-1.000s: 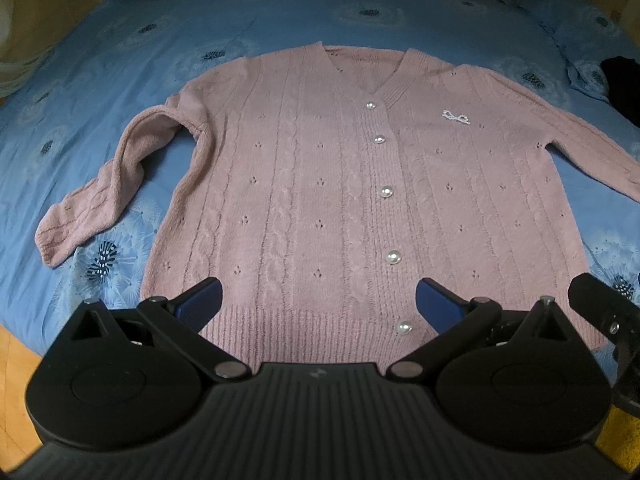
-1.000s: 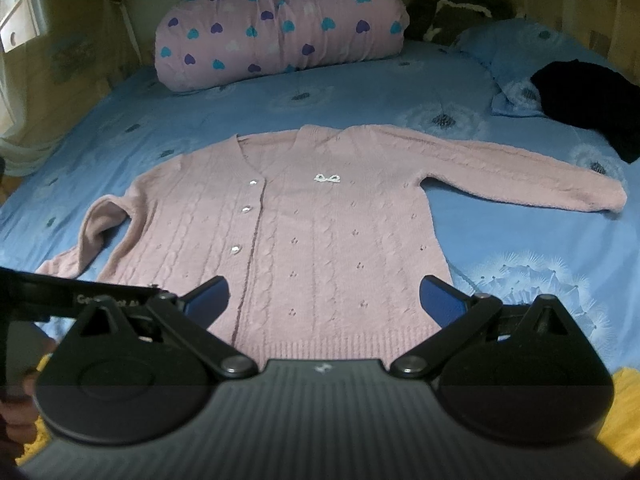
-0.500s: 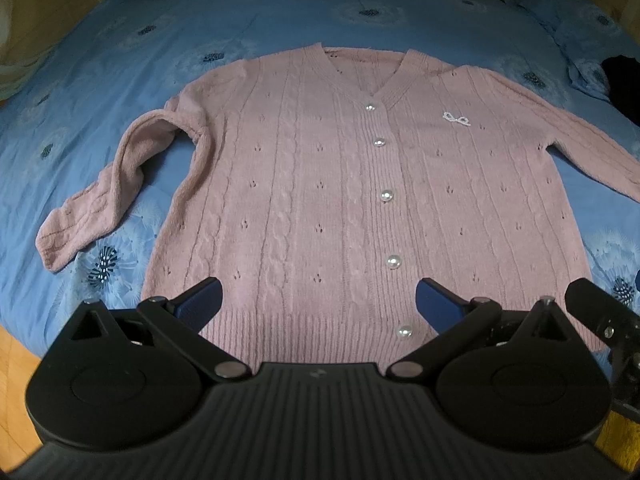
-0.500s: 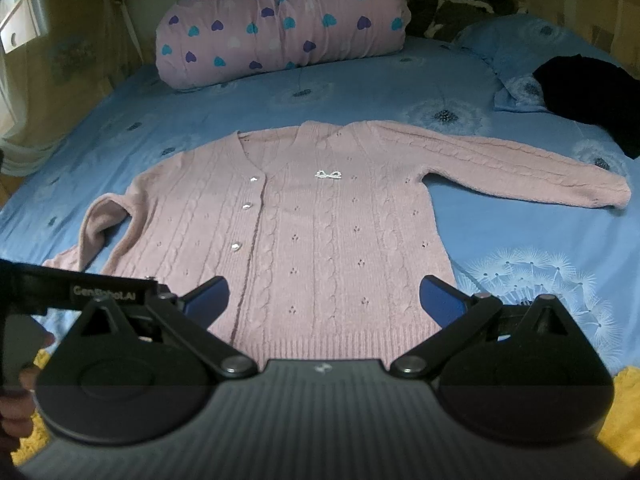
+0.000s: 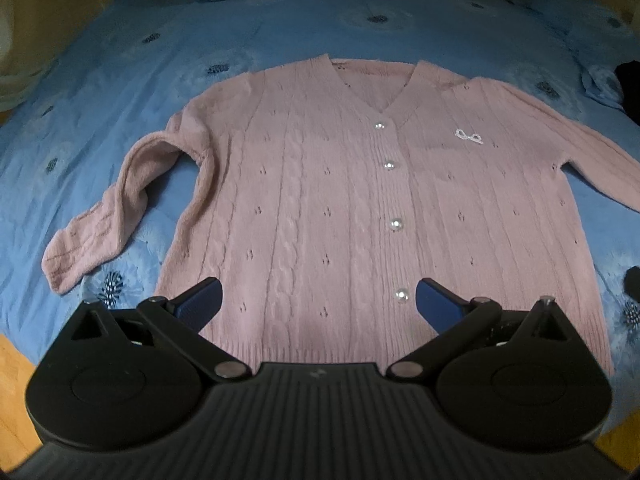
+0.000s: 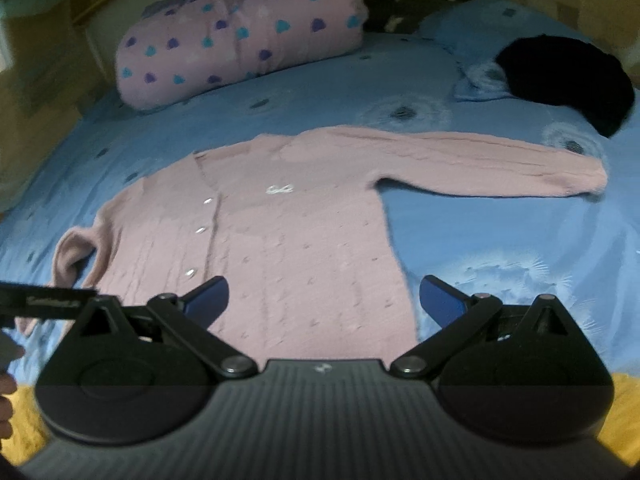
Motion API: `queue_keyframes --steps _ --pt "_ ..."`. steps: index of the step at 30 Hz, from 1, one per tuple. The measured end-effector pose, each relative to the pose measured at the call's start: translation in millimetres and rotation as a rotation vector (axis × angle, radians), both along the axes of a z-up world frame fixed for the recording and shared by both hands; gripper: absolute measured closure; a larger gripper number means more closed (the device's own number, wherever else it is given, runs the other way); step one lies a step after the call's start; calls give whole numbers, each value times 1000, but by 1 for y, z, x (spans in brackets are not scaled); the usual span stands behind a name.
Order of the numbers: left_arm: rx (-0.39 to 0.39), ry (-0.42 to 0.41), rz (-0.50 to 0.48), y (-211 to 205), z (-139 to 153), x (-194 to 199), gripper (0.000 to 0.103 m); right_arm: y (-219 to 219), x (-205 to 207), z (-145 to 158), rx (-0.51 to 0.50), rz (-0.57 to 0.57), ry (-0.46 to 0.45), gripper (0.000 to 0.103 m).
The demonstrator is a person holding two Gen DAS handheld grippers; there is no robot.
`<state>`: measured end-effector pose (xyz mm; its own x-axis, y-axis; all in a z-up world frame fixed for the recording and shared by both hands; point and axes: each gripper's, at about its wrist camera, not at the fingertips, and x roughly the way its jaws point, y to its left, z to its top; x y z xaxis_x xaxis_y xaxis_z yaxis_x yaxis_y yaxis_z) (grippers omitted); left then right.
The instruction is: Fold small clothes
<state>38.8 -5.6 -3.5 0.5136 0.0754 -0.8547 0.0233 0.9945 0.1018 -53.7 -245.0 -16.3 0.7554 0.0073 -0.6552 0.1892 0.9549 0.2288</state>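
Observation:
A pink cable-knit cardigan (image 5: 320, 200) with pearl buttons lies flat, front up, on a blue bedspread (image 5: 120, 80). Its left sleeve (image 5: 116, 204) bends down beside the body; its right sleeve (image 6: 500, 164) stretches straight out to the right. My left gripper (image 5: 316, 304) is open and empty, above the cardigan's lower hem. My right gripper (image 6: 324, 300) is open and empty, above the hem's right part. The cardigan also shows in the right wrist view (image 6: 288, 236).
A pink heart-print rolled quilt (image 6: 240, 36) lies at the head of the bed. A black garment (image 6: 568, 76) sits on a blue pillow at the far right. The left gripper's body (image 6: 48, 300) shows at the right view's left edge. Wooden floor (image 5: 16, 392) borders the bed.
Both grippers have drawn nearer to the cardigan's hem. The right view has tilted and swung right, showing more of the outstretched sleeve. The cardigan has not moved.

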Motion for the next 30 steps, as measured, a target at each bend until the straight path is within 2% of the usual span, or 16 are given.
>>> queue_keyframes --steps 12,21,30 --pt "37 41 -2 -20 -18 44 0 -94 20 -25 -10 -202 23 0" --pt "49 62 -37 -50 -39 79 0 -168 46 -47 79 -423 2 0" --pt "35 63 -69 -77 -56 97 0 -214 68 -59 148 -537 -28 0"
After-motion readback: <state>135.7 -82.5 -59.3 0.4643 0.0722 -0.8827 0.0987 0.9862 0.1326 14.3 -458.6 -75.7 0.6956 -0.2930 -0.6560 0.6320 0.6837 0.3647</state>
